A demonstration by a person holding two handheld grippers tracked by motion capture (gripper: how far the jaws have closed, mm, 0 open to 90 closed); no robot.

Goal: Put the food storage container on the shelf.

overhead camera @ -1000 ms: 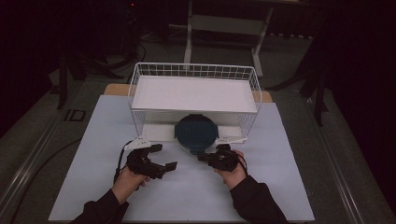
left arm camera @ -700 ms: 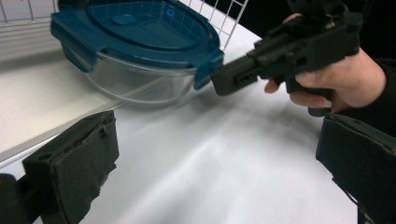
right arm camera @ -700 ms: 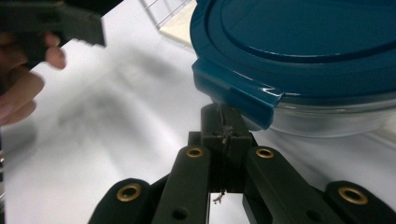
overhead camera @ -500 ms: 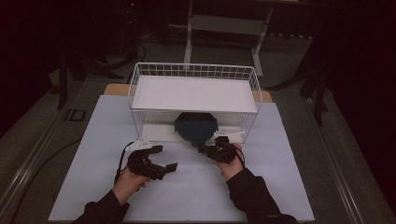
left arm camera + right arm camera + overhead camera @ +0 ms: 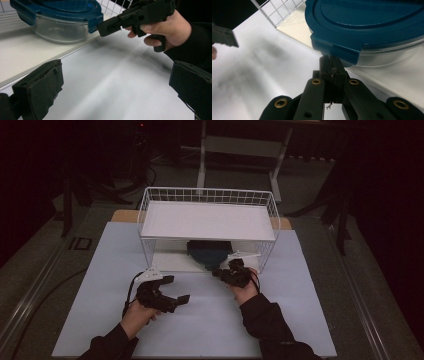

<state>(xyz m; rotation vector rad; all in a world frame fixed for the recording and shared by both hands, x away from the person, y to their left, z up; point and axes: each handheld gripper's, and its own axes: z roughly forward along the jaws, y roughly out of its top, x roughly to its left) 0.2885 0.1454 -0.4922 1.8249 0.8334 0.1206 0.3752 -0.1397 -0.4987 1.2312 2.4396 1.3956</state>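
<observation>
A round glass container [image 5: 207, 252] with a dark blue clip lid [image 5: 367, 22] rests on the bottom board under the white wire rack [image 5: 207, 195]. My right gripper [image 5: 218, 272] is shut, and its tip [image 5: 331, 65] touches the lid's front clip from just below. The left gripper view shows that same tip [image 5: 100, 26] against the clip, with the glass bowl [image 5: 60, 30] behind it. My left gripper [image 5: 176, 289] hovers low over the table, left of the container. Its jaws [image 5: 115, 80] are spread wide with nothing between them.
The rack has a white upper shelf [image 5: 210, 220] over the container and wire walls at its sides. A white sheet [image 5: 290, 315] covers the table. Dark floor and stand legs [image 5: 202, 165] lie beyond the far edge.
The right gripper has moved forward toward the rack, and the container has slid further in under the shelf. The left gripper has stayed where it was.
</observation>
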